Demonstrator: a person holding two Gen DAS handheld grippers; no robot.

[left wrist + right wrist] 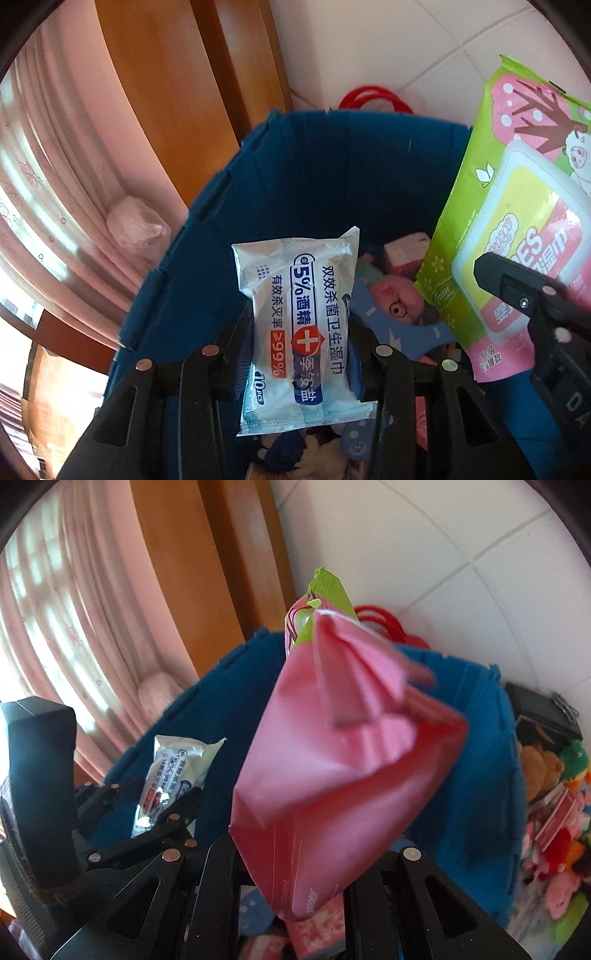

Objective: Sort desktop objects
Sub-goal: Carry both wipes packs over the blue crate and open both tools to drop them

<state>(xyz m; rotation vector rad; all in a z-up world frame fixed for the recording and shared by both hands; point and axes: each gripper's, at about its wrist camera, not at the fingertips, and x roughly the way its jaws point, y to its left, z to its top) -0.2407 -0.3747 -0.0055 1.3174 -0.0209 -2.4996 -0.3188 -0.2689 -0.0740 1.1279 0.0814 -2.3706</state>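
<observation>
My left gripper [297, 354] is shut on a white and blue pack of alcohol wipes [299, 317], held upright over a blue storage bin [303, 177]. The same pack [173, 771] shows at the left of the right wrist view, with the left gripper [162, 812] around it. My right gripper [314, 853] is shut on a large pink and green pack of wet wipes [332, 760], also above the blue bin [472, 768]. In the left wrist view that big pack [517, 229] hangs at the right, with the right gripper's fingers [524, 291] on it.
The bin holds toys, a pink doll [397, 299] and pink boxes [317, 923]. Red handles [373, 98] lie behind it on a white tiled floor. Pink curtains [55, 177] and a wooden frame [177, 92] stand at the left. Plush toys [557, 812] pile at the right.
</observation>
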